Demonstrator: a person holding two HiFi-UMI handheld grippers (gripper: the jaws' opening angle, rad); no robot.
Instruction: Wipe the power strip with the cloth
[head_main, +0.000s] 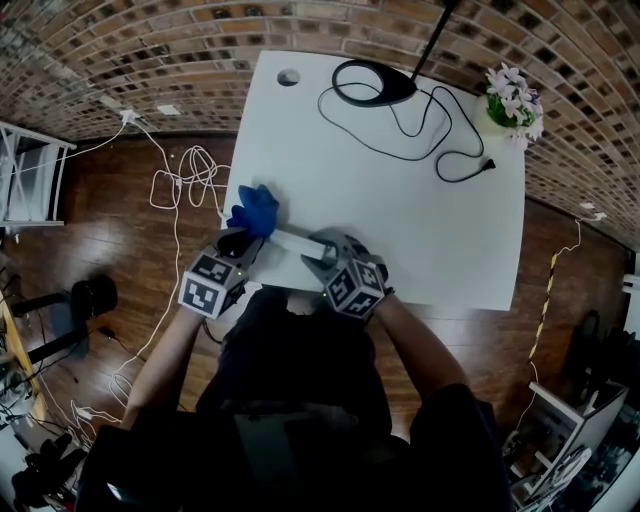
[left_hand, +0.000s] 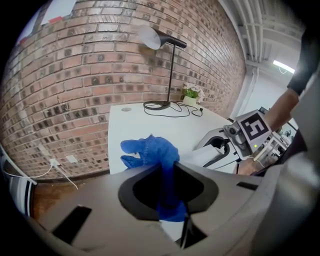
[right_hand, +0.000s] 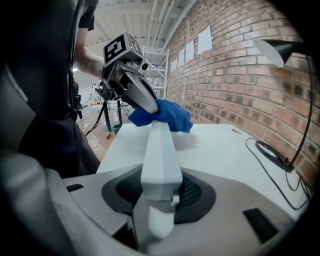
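- The white power strip (right_hand: 159, 145) is clamped at its near end by the right gripper (right_hand: 159, 176). The jaws are pressed tight on it, so it's stuck straight out ahead of them.
- The blue cloth (left_hand: 149, 149) is pinched by the left gripper (left_hand: 168, 169). The jaws are closed down on a fold of it, and the rest is bunched up out front.
- That bunch is laid on top of the far end of the power strip, best seen from the right gripper view.
- In the head view, the strip is stretched between the two grippers at the near left corner of the white table (head_main: 400, 230), with the cloth end toward the table's left edge.
- Whether the strip is rested on the table or held just off it can't really be told.
- A black desk lamp (head_main: 372, 82) is parked at the far side of the table, with its black cord (head_main: 440, 150) looped about.
- A small pot of pale flowers (head_main: 512, 100) is set at the far right corner, well apart from the grippers.
- White cables (head_main: 180, 185) are strewn over the wooden floor (head_main: 110, 240) off to the left.
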